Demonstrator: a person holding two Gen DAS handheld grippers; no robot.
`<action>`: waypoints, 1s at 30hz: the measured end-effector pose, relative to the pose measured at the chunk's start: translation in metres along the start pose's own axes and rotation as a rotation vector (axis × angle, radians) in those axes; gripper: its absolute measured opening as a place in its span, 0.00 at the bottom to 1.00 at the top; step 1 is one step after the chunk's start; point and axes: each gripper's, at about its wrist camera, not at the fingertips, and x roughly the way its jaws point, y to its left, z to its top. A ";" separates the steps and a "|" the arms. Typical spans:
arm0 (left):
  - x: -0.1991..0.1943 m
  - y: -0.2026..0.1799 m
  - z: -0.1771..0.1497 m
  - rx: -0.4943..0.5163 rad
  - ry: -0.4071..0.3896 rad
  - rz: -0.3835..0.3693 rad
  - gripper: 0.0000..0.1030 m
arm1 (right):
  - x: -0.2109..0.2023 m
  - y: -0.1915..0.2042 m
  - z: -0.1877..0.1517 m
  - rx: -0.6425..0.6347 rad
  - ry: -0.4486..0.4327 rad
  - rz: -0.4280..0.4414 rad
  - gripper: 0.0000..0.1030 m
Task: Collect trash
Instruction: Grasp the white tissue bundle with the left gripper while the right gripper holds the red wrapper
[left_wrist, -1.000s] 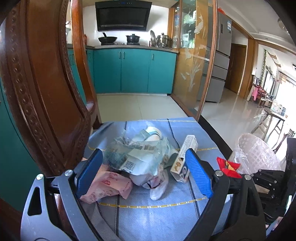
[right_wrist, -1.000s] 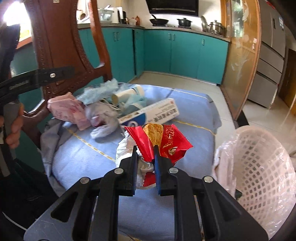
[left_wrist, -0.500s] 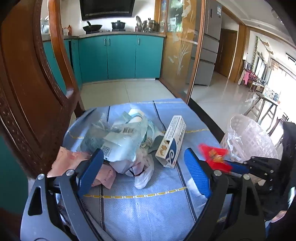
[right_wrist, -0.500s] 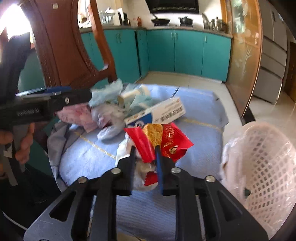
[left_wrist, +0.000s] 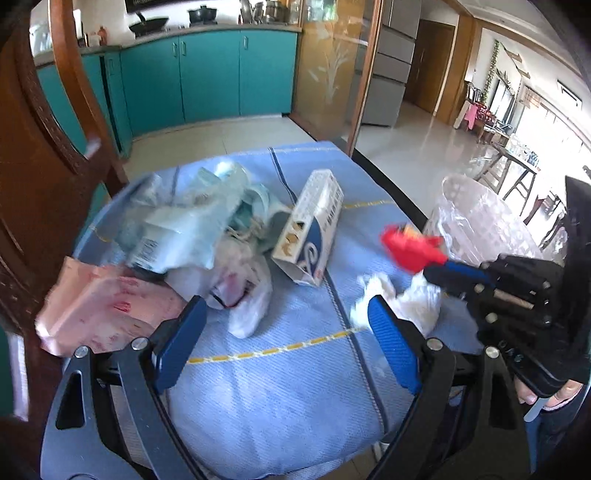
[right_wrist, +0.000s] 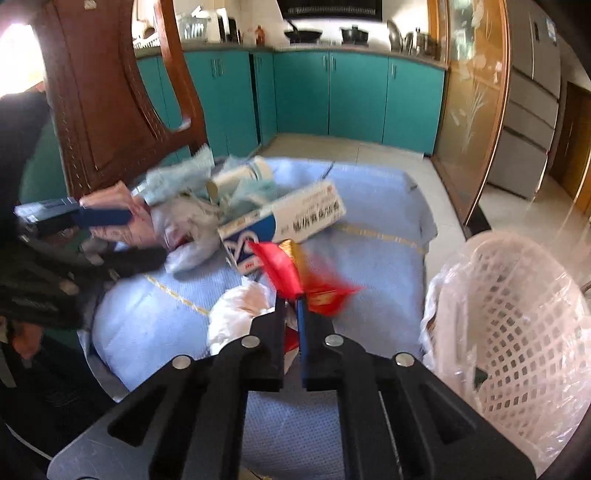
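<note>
My right gripper (right_wrist: 291, 299) is shut on a red snack wrapper (right_wrist: 295, 269), held just above the blue cushion (right_wrist: 369, 258). In the left wrist view the red wrapper (left_wrist: 410, 247) sticks out of the right gripper (left_wrist: 436, 267) at the right. A crumpled white plastic bag (right_wrist: 236, 310) lies right under it. My left gripper (left_wrist: 284, 306) is open and hangs empty before the litter pile: clear bags (left_wrist: 184, 221), a pink packet (left_wrist: 99, 302) and a white and blue carton (left_wrist: 314, 225).
A white mesh bin (right_wrist: 517, 314) lined with clear plastic stands to the right of the cushion. A carved wooden chair back (left_wrist: 37, 147) rises close behind the pile on the left. Teal kitchen cabinets and tiled floor lie beyond.
My left gripper has sunk and tipped down towards the litter pile, still open. My right gripper has pinched tighter on the red wrapper and hardly moved.
</note>
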 end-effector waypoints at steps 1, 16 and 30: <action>0.004 -0.001 -0.001 -0.007 0.012 -0.016 0.86 | -0.002 -0.001 0.001 0.004 -0.008 -0.008 0.05; 0.032 -0.037 0.000 0.050 0.046 -0.112 0.86 | -0.031 -0.024 0.001 0.065 -0.103 -0.080 0.05; 0.078 -0.084 0.003 0.061 0.114 -0.175 0.53 | -0.036 -0.033 -0.006 0.083 -0.113 -0.148 0.05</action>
